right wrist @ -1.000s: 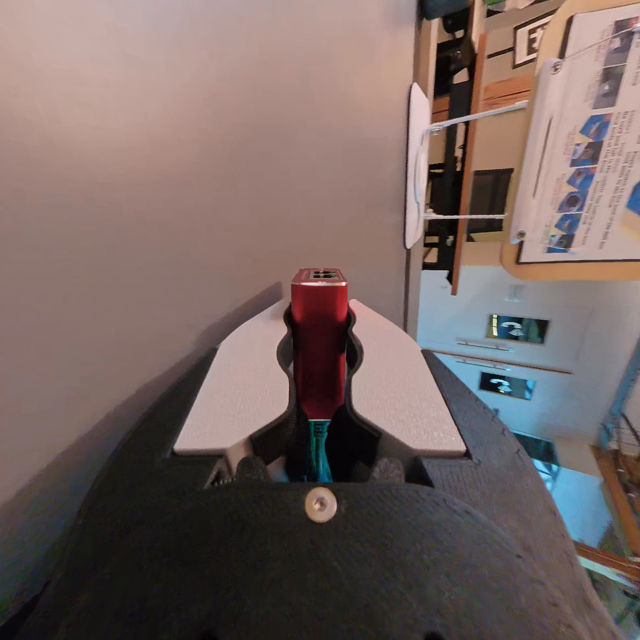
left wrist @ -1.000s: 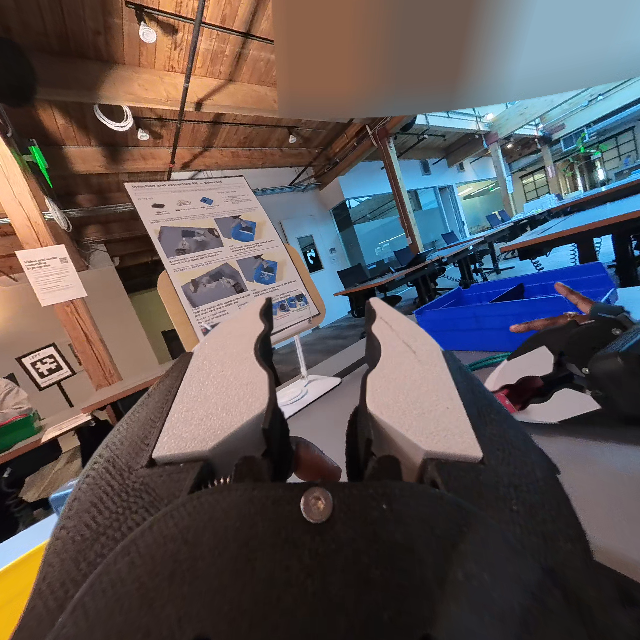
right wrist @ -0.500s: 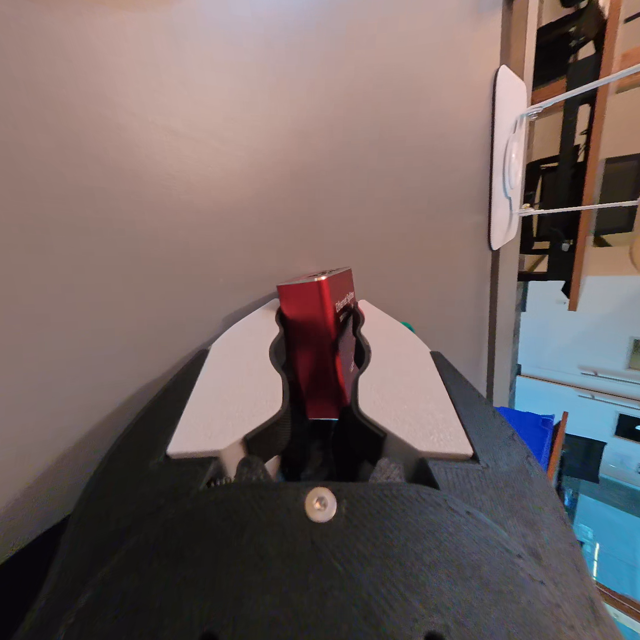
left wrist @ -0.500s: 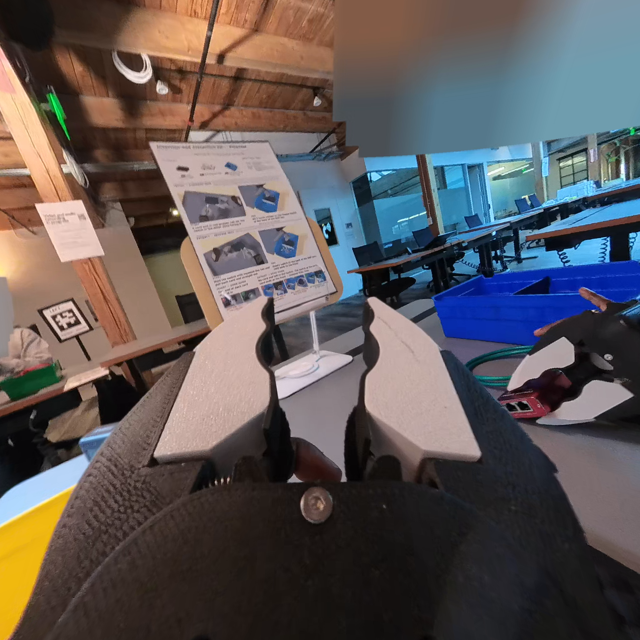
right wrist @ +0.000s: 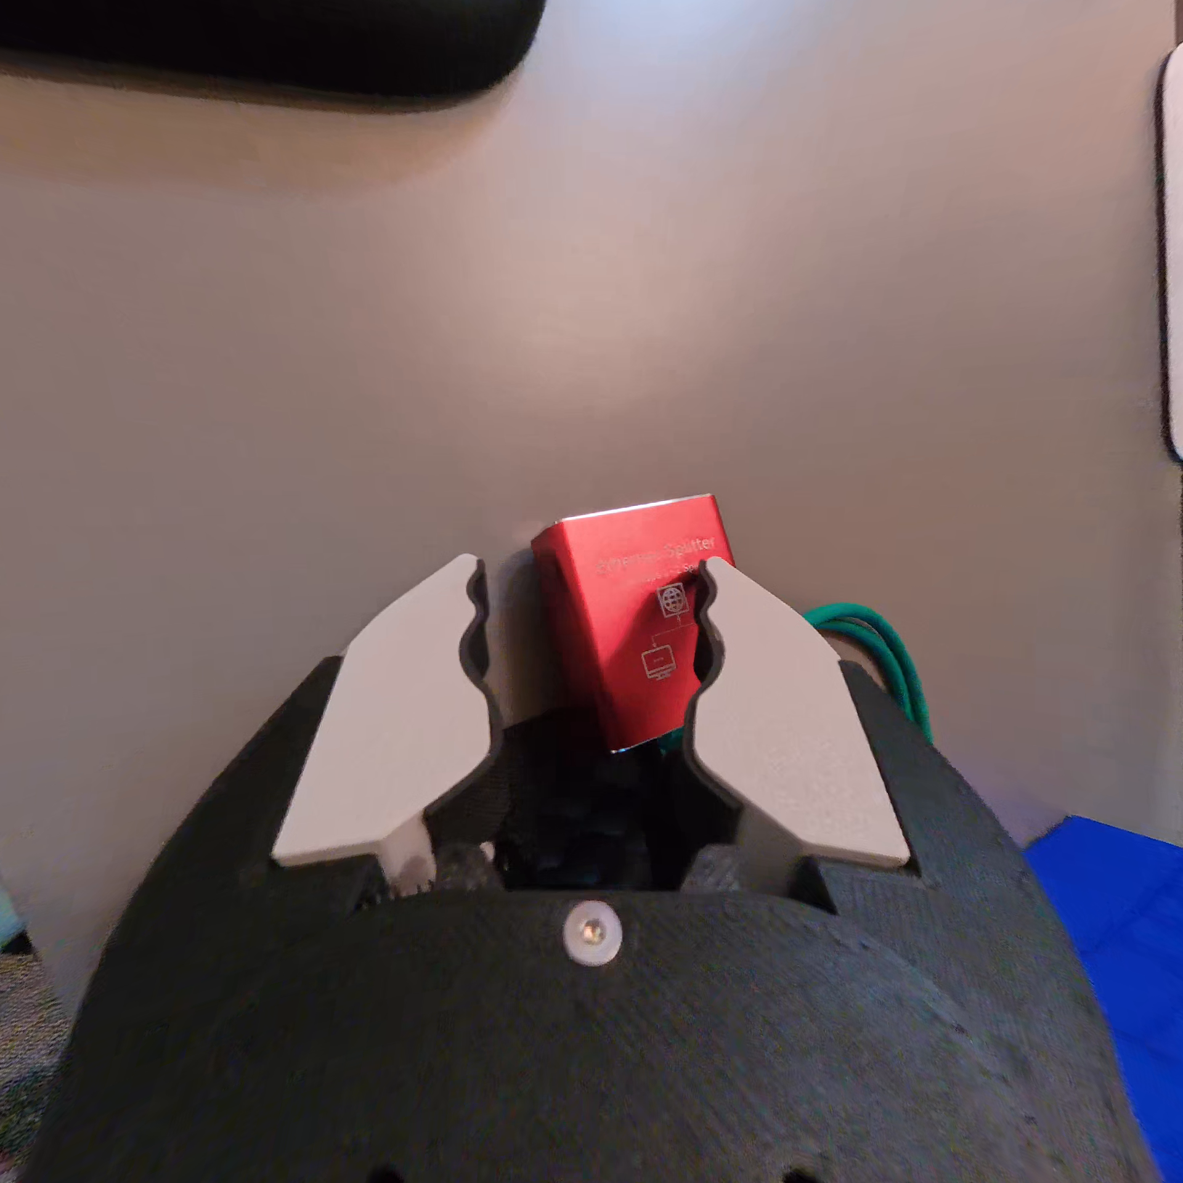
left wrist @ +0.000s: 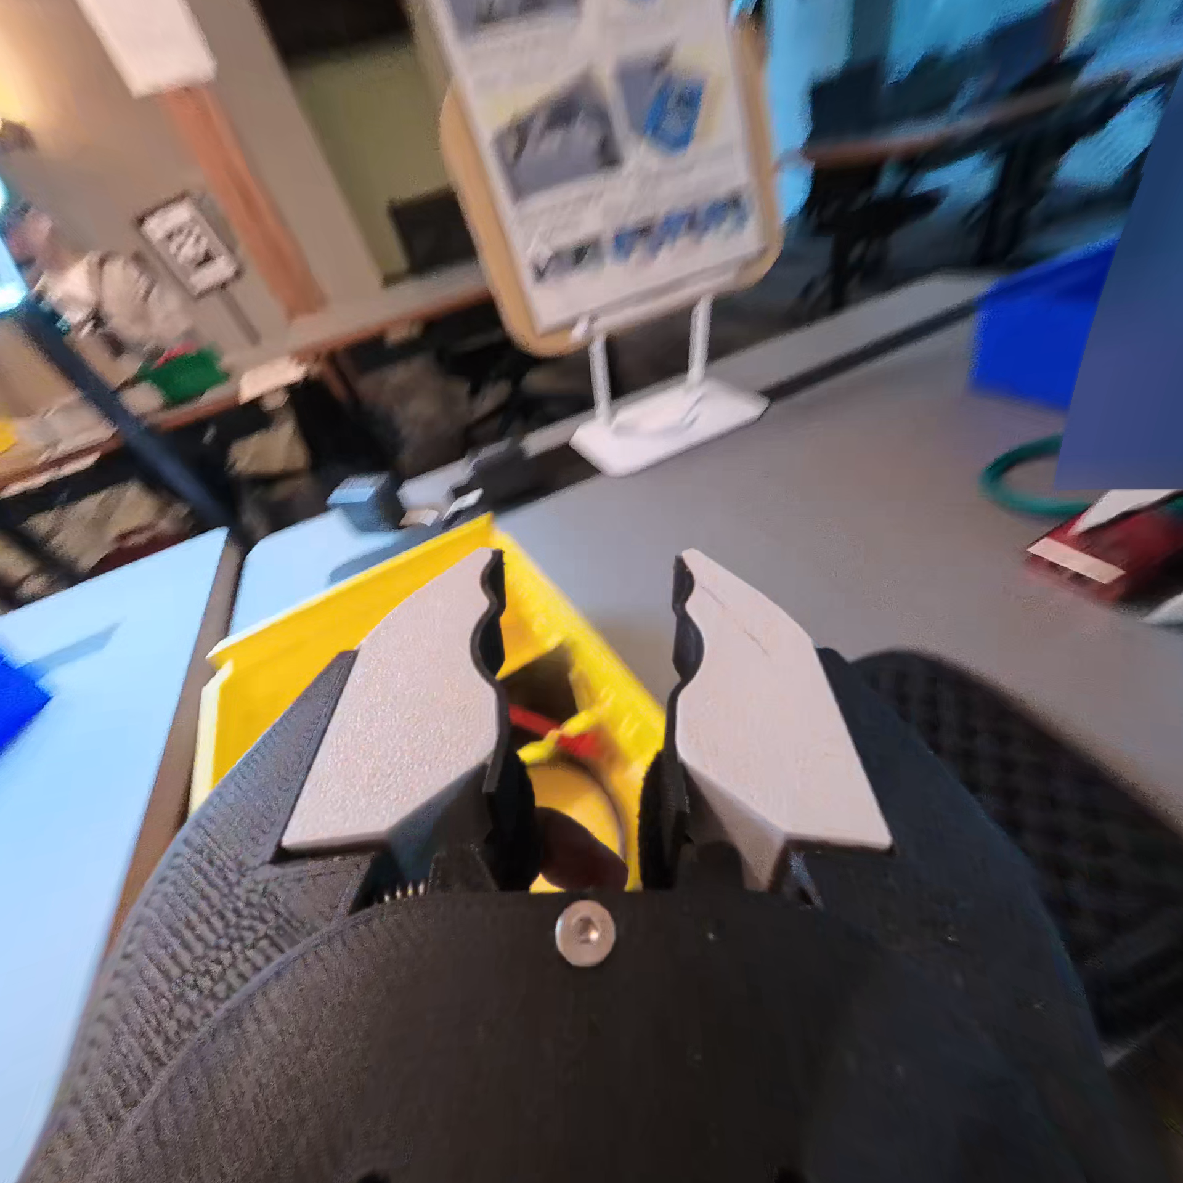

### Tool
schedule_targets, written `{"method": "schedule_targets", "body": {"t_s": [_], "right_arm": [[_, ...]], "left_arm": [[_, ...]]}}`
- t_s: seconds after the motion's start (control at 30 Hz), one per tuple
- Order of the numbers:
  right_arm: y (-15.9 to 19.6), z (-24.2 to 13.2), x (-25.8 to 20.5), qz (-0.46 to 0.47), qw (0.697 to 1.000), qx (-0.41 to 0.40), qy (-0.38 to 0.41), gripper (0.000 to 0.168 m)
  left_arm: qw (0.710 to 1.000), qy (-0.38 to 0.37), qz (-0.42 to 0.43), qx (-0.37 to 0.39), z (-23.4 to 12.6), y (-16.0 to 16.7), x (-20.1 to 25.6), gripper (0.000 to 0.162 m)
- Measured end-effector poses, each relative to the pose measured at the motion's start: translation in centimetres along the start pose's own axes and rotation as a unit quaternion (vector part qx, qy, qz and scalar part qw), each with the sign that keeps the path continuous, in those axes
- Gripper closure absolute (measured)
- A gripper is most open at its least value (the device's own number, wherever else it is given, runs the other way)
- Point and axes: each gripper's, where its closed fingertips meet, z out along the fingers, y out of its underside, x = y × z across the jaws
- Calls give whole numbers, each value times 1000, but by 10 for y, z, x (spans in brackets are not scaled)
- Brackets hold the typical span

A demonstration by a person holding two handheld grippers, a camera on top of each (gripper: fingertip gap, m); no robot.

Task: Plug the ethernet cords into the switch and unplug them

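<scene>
The red switch point(right wrist: 630, 630) lies on the grey table point(right wrist: 576, 288) between the fingers of my right gripper point(right wrist: 592, 563), close against the right-hand finger. That gripper is open and holds nothing. A green ethernet cord point(right wrist: 896, 659) leads out from the switch's near end, off to the right. My left gripper point(left wrist: 587, 557) is open and empty, pointing down over a yellow bin point(left wrist: 288, 659) that holds red and yellow cords point(left wrist: 563, 736). In the left wrist view the switch point(left wrist: 1126, 557) and green cord point(left wrist: 1018, 493) show at the far right.
The yellow bin sits at the table's left edge, next to a pale blue surface point(left wrist: 77, 736). A sign on a white stand point(left wrist: 666, 416) is at the table's far edge. A blue bin point(left wrist: 1030, 333) stands at the back right and also shows in the right wrist view point(right wrist: 1120, 947). One gripper's finger ends stand about 40 centimetres off the other's.
My right gripper has opened and let go of the switch, which now lies flat on the table. My left gripper has swung down and left, over the yellow bin.
</scene>
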Motion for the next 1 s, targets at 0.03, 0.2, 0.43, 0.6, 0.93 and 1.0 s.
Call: {"method": "schedule_targets", "body": {"t_s": [0.03, 0.2, 0.43, 0.6, 0.93, 1.0], "right_arm": [[-1, -1, -3, 5, 1000, 6, -12, 101], [-15, -15, -5, 48, 993, 96, -53, 91], [-28, -54, 15, 92, 973, 212, -25, 88], [-25, -62, 23, 91, 972, 216, 0, 88], [-26, -61, 22, 79, 972, 219, 5, 87], [-29, -62, 22, 80, 971, 227, 3, 87]], "left_arm": [[999, -23, 12, -44, -4, 15, -11, 112], [976, -82, 17, -200, -1, 79, -47, 110], [927, -70, 261, -260, 45, 112, -90, 127], [863, -63, 357, -351, 55, 143, -113, 128], [898, -160, 296, -284, 22, 93, -128, 157], [910, -189, 274, -249, 9, 68, -127, 157]]}}
